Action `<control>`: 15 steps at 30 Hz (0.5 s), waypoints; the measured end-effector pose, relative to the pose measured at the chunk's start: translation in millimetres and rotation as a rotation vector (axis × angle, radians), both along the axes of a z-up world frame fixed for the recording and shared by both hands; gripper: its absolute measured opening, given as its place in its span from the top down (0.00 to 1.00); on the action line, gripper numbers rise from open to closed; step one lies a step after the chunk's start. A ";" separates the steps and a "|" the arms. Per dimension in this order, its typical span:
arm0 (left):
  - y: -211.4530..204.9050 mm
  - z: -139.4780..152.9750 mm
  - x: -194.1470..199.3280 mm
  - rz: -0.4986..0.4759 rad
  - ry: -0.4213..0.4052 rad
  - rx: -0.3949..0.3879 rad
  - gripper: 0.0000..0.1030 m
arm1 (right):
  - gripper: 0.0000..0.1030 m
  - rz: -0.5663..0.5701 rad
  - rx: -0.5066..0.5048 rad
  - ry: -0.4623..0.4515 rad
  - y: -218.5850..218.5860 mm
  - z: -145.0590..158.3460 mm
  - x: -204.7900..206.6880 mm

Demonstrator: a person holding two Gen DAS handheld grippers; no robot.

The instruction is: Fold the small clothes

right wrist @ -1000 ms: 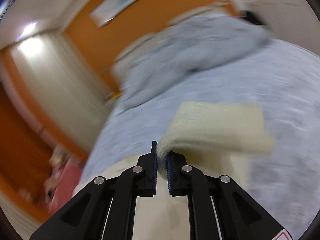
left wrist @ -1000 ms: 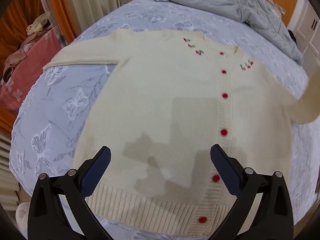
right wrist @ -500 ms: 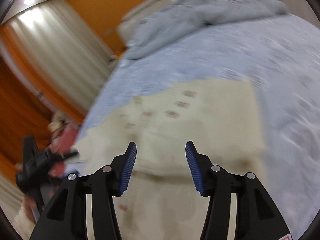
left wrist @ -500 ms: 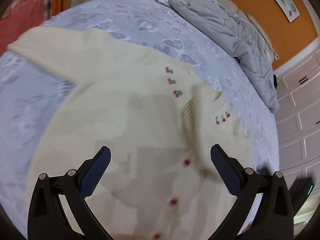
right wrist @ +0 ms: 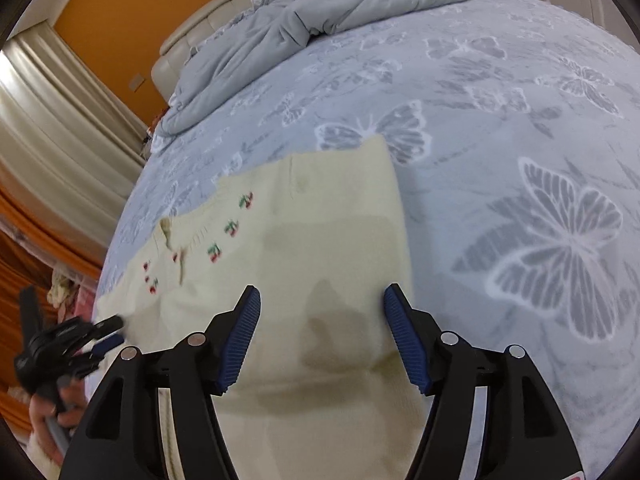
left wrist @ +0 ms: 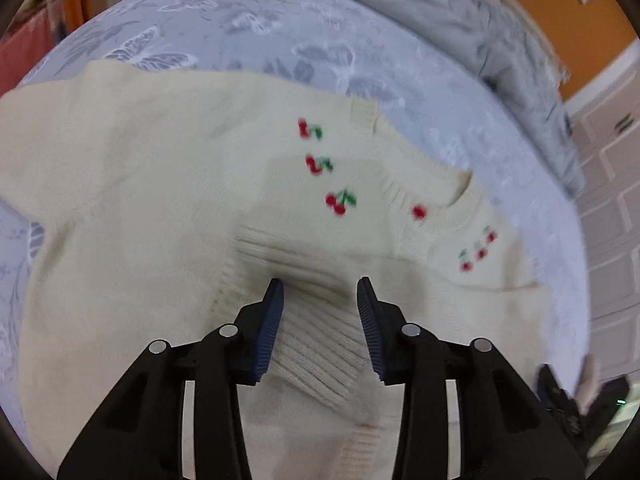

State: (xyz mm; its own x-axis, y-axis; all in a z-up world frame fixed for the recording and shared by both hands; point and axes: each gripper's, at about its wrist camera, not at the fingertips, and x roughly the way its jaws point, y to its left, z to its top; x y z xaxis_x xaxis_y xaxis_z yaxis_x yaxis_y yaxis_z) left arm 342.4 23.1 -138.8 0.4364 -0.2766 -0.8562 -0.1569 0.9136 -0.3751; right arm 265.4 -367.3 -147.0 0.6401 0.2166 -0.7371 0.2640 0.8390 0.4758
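A cream knit cardigan (left wrist: 160,208) with red buttons and cherry embroidery lies on the bed. One sleeve is folded across its chest, with the ribbed cuff (left wrist: 316,320) between the fingers of my left gripper (left wrist: 320,292). The jaws stand partly open around the cuff, not closed on it. My right gripper (right wrist: 322,300) is open and empty, low over the cardigan's (right wrist: 328,208) folded right side. The left gripper also shows in the right wrist view (right wrist: 102,330) at the far left.
The bed has a pale blue butterfly-print sheet (right wrist: 520,128). A crumpled grey duvet (right wrist: 320,8) lies by the headboard and shows in the left wrist view (left wrist: 460,20). White cabinet doors (left wrist: 608,184) stand to the right. Curtains (right wrist: 60,128) hang to the left.
My right gripper has let go of the sleeve, now laid across the chest, and opened wide. My left gripper has moved to the cuff and narrowed around it.
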 end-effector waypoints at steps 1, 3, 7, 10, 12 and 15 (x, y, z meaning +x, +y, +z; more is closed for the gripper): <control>10.2 6.3 -5.6 0.020 -0.015 -0.020 0.47 | 0.38 0.008 0.001 -0.016 2.9 2.8 0.1; 27.8 9.9 -17.6 0.065 -0.019 -0.045 0.09 | 0.38 0.029 -0.021 -0.030 9.2 6.4 -1.6; 48.7 -19.4 -30.1 0.170 0.055 -0.111 0.08 | 0.37 0.043 -0.057 -0.007 17.7 1.6 -0.3; 38.5 -32.6 -29.1 0.219 0.058 -0.085 0.10 | 0.36 0.035 -0.042 -0.007 20.0 3.0 -1.4; 22.8 -26.2 -18.8 0.152 0.025 -0.078 0.73 | 0.36 0.045 -0.042 -0.017 22.7 7.7 -2.2; 13.2 2.8 -0.3 0.089 -0.057 -0.134 0.91 | 0.36 0.049 -0.066 -0.065 25.9 20.8 -7.3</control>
